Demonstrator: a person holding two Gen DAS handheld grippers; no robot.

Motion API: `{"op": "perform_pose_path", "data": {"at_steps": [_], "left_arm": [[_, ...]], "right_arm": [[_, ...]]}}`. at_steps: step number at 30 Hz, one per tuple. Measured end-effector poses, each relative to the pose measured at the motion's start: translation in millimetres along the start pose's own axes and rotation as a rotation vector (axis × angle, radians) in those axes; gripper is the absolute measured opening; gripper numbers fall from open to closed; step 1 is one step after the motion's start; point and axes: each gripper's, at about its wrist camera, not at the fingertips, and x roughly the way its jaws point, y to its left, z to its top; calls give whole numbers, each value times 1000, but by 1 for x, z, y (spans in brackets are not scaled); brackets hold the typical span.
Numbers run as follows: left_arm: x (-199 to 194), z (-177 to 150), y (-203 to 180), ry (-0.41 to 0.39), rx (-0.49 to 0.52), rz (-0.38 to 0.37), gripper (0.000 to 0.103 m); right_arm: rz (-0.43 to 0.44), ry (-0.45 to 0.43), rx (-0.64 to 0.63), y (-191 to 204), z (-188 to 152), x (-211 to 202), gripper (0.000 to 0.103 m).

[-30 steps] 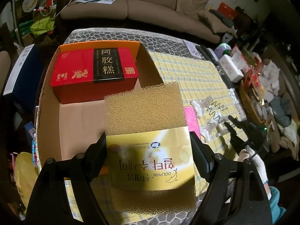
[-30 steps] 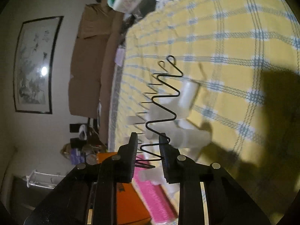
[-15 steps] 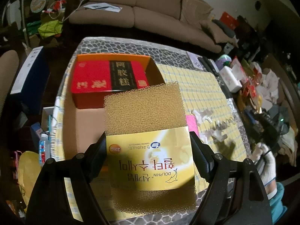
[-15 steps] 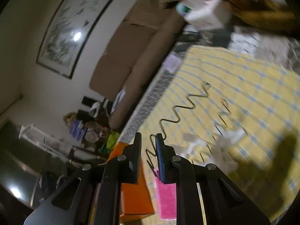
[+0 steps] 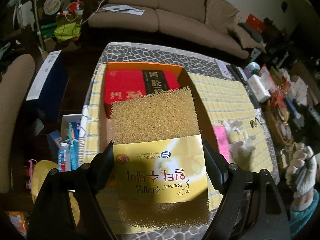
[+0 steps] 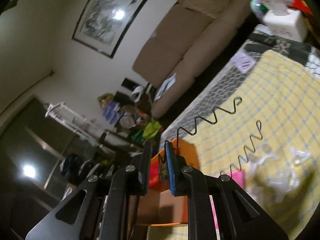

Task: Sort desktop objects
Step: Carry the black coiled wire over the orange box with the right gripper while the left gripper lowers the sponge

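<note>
My left gripper (image 5: 158,158) is shut on a yellow sponge (image 5: 154,120) with a yellow paper label, held above the open orange cardboard box (image 5: 144,67). A red tin box (image 5: 124,86) lies inside that box. My right gripper (image 6: 158,154) is shut on a black zigzag wire rack (image 6: 206,118), lifted above the yellow checked cloth (image 6: 280,100). The wire rack also shows small in the left wrist view (image 5: 256,121). The orange box shows below my right gripper (image 6: 186,152).
A pink item (image 5: 220,140) and white plastic pieces (image 5: 240,144) lie on the cloth right of the box. A white tissue box (image 5: 259,89) and clutter crowd the table's right side. A brown sofa (image 5: 170,14) stands behind.
My left gripper has risen with the sponge, away from the box. My right gripper has lifted the wire rack off the cloth and tilted up toward the orange box.
</note>
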Motion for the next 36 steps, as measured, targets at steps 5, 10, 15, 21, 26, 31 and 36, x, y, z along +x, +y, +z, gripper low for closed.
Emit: {"op": "perform_pose_path", "data": {"at_steps": [5,10,15,21,26,31,36], "left_arm": [[7,4,7,15,9,52,79],[16,7,9,24,32,94,79],[37,9,2,32,65,138,79],[79,4,-5,69,141,238,79],[106,0,-2,92,147,268,79],[124,-6,2,107,164,315,79],[135,-10,7,119,166,351,79]], "right_arm": [[64,76,-13,28,-16,31,15],[110,149,-21,50,-38,62,15],[136,201,-30,63,-59,88,15],[158,248,-35,70,-82,112,15],[161,281,-44,68,-92,129,15],[164,304,-49,61,-99,139,15],[158,317,-46,55,-104,145,15]]}}
